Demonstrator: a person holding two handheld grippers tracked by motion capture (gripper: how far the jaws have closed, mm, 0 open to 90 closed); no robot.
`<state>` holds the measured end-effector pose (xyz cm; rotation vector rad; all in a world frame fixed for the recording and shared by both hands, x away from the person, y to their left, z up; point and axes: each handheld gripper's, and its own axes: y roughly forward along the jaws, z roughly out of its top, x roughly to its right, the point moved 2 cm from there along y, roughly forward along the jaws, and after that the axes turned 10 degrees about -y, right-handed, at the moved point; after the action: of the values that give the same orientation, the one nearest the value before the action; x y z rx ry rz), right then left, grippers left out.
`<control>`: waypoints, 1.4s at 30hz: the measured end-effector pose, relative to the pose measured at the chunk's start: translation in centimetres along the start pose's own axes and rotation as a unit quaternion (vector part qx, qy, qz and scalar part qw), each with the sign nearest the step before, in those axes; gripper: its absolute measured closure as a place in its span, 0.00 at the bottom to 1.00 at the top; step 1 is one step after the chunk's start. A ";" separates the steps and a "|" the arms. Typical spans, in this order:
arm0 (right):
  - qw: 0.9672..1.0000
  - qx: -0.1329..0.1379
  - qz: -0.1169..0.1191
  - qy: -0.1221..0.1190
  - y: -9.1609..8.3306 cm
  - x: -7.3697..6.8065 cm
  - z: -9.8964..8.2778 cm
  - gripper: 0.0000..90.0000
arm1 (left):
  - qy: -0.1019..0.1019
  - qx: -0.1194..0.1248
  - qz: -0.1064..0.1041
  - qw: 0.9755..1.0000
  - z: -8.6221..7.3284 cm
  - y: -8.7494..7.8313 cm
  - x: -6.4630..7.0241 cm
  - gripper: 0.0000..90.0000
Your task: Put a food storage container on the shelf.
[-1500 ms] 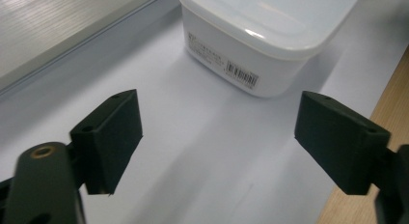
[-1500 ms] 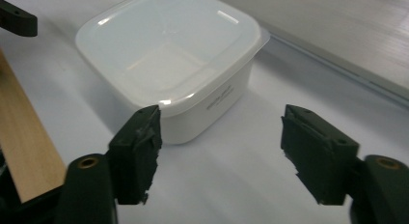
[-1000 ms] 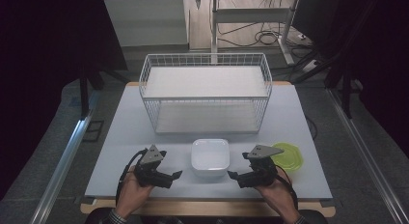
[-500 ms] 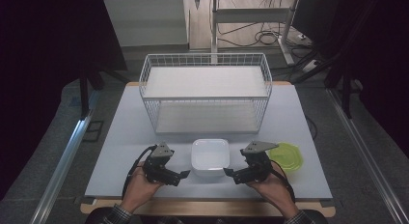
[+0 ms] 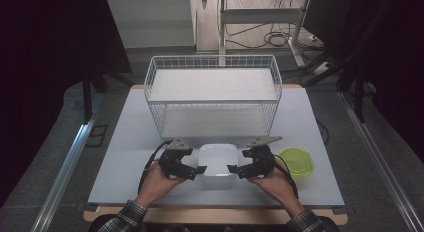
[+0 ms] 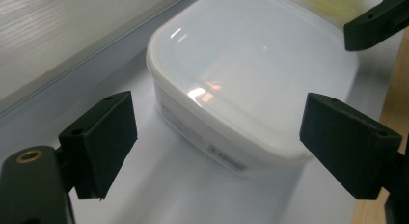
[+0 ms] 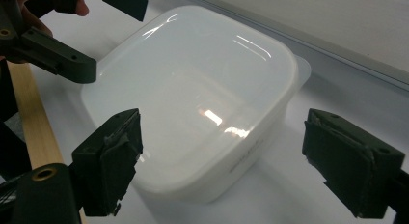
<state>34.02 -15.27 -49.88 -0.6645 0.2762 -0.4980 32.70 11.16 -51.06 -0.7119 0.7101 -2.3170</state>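
Note:
A white, square plastic container (image 5: 218,162) without its lid sits near the table's front edge. My left gripper (image 5: 199,170) is at its left side and my right gripper (image 5: 233,169) at its right, tips pointing at each other. In the left gripper view the container (image 6: 251,79) lies just ahead of my open gripper (image 6: 222,142), a corner reaching between the pads (image 6: 99,142) without touching them. The right gripper view shows the same container (image 7: 193,98) in front of my open gripper (image 7: 231,161). Both pairs of jaws have just been closing a little, pressing on nothing.
A green lid (image 5: 296,162) lies flat to the right of the container. A white wire basket (image 5: 212,94) stands behind it across the table's middle. The table's wooden front edge (image 7: 29,127) runs close under the hands.
Both hands have moved inward from the sides until the gripper tips flank the white container. The container has not moved.

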 end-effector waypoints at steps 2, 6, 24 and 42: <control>1.000 -0.008 0.001 0.000 0.6 0.2 0.3 0.18 | -0.013 -0.002 -0.011 1.000 0.2 0.5 -0.2 0.14; 1.000 -0.015 0.018 0.020 1.3 0.7 0.5 0.19 | -0.035 -0.012 -0.040 0.999 0.5 1.3 -0.7 0.12; 0.996 -0.010 0.027 0.079 -1.5 -1.1 0.3 0.73 | -0.134 -0.041 -0.055 0.989 -1.1 -0.7 0.8 0.36; 0.986 0.017 0.030 0.164 -2.1 -0.9 -1.0 0.84 | -0.149 0.024 -0.030 0.988 -1.4 -2.3 1.6 0.76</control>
<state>32.12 -16.73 -49.22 -0.5369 0.5959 -0.5521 29.83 12.11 -50.13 -1.0427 0.5013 -2.2066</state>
